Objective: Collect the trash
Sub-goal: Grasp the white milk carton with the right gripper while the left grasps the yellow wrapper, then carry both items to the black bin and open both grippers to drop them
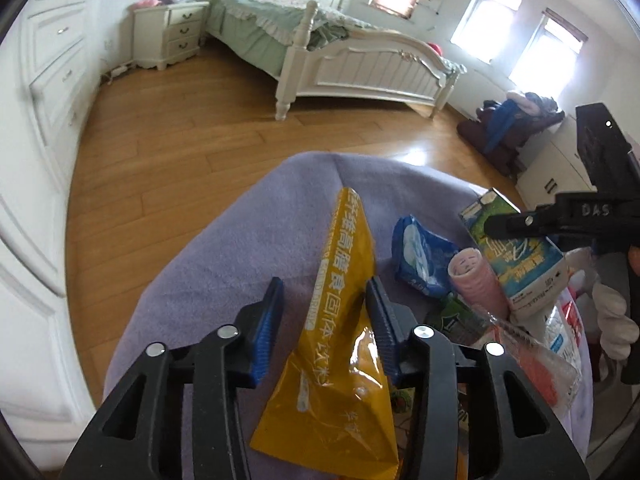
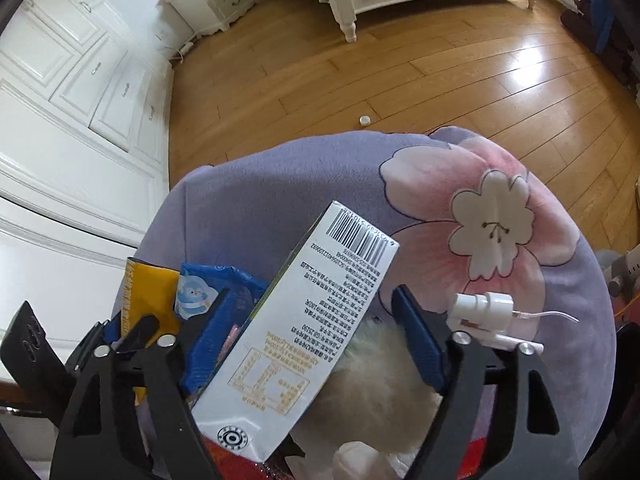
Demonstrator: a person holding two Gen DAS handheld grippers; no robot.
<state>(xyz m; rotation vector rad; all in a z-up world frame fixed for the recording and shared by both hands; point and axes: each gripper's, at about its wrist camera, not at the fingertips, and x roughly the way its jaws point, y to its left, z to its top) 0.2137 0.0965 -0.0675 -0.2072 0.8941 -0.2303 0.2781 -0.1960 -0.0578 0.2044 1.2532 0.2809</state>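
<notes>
A heap of trash lies on a purple blanket [image 1: 224, 264]. My left gripper [image 1: 326, 300] is open, its blue-padded fingers on either side of a long yellow drink-powder pouch [image 1: 340, 344] without clamping it. A blue wrapper [image 1: 420, 256], a pink ribbed cup [image 1: 476, 276] and a green-and-white carton [image 1: 520, 264] lie to its right. My right gripper [image 2: 316, 312] is open around that carton [image 2: 304, 340]; the jaws stand wider than the carton. In the left wrist view it [image 1: 520, 224] shows above the carton. A white fluffy item [image 2: 380, 384] lies under the carton.
A white spray-pump head [image 2: 484, 308] lies on the blanket's pink flower print [image 2: 492, 216]. A small white cap [image 2: 365, 120] sits on the wooden floor [image 1: 180, 152]. A white bed [image 1: 360, 64], a nightstand [image 1: 168, 34], wardrobe doors [image 2: 80, 80] and a clothes pile [image 1: 516, 120] surround.
</notes>
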